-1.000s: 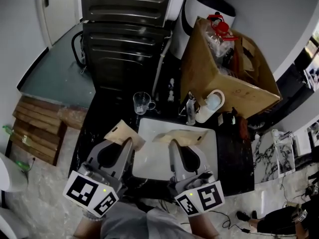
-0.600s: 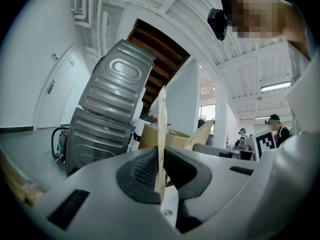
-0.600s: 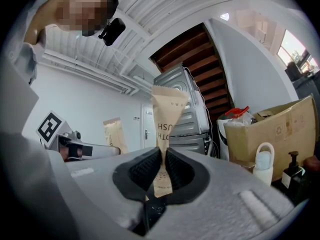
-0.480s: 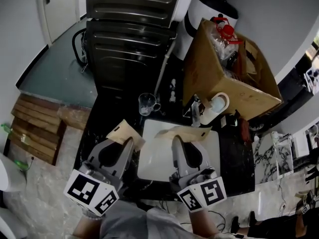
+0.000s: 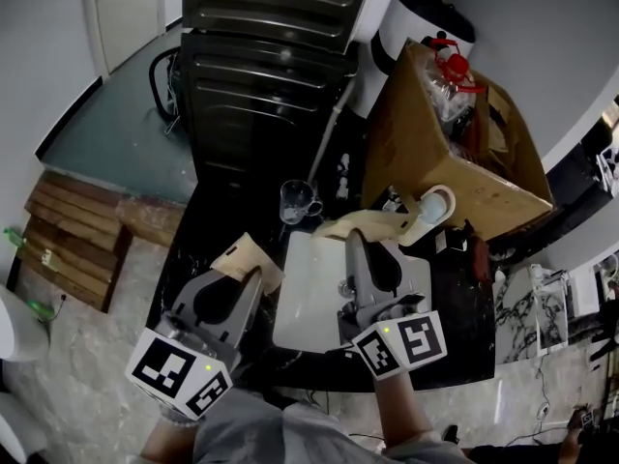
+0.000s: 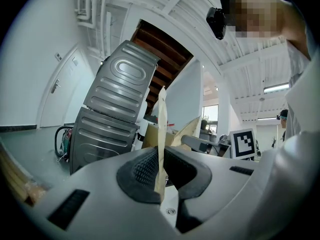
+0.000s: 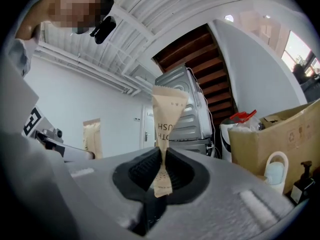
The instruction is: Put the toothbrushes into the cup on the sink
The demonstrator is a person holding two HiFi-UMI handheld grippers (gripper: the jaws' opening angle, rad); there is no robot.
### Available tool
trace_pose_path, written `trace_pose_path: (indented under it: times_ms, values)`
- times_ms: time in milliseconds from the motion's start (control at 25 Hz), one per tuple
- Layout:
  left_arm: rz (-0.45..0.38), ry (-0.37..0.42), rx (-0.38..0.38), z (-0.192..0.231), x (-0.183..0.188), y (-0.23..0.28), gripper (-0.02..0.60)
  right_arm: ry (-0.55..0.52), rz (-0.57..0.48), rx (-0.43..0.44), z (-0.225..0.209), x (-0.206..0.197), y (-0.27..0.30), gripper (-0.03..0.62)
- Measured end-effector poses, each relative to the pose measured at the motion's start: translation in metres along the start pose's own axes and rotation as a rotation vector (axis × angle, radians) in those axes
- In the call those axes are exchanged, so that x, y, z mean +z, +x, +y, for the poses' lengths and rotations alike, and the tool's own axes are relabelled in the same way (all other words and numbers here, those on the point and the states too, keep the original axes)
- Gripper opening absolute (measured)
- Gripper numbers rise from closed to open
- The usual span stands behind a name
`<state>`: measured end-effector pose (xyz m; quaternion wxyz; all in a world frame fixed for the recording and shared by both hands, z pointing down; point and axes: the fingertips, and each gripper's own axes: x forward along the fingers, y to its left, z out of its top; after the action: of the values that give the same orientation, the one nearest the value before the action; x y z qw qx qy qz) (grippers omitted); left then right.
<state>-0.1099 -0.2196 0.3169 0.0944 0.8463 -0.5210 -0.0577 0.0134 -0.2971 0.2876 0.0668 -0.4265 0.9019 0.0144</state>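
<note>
Now a big grey metal machine [image 5: 276,27] stands at the back, with a brown cardboard box [image 5: 426,133] beside it. Below them sits the white sink [image 5: 308,303]. The left gripper [image 5: 253,278] is shut tight on a paper toothbrush packet [image 5: 242,257] by the sink's left edge. The right gripper [image 5: 354,245] squeezes a second toothbrush packet [image 5: 366,224] over the sink's back rim. The little glass cup [image 5: 295,199] stands on the dark counter [image 5: 218,220] behind the sink.

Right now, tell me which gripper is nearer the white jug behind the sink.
Right. The right gripper is over the back of the sink, just left of the white jug; the left gripper is past the sink's left rim, farther away.
</note>
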Motion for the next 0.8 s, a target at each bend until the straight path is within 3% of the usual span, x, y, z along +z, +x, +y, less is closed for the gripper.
trace_pose_path:
  times_ms: [400,800]
  values:
    - [-0.008,0.012,0.023,0.011,0.007,-0.007,0.028,-0.077,-0.018,0.023,-0.006,0.011,0.053,0.028]
    - [-0.01,0.008,0.082,0.026,0.011,-0.017,0.028,-0.098,0.05,0.029,-0.026,-0.024,0.102,0.028]
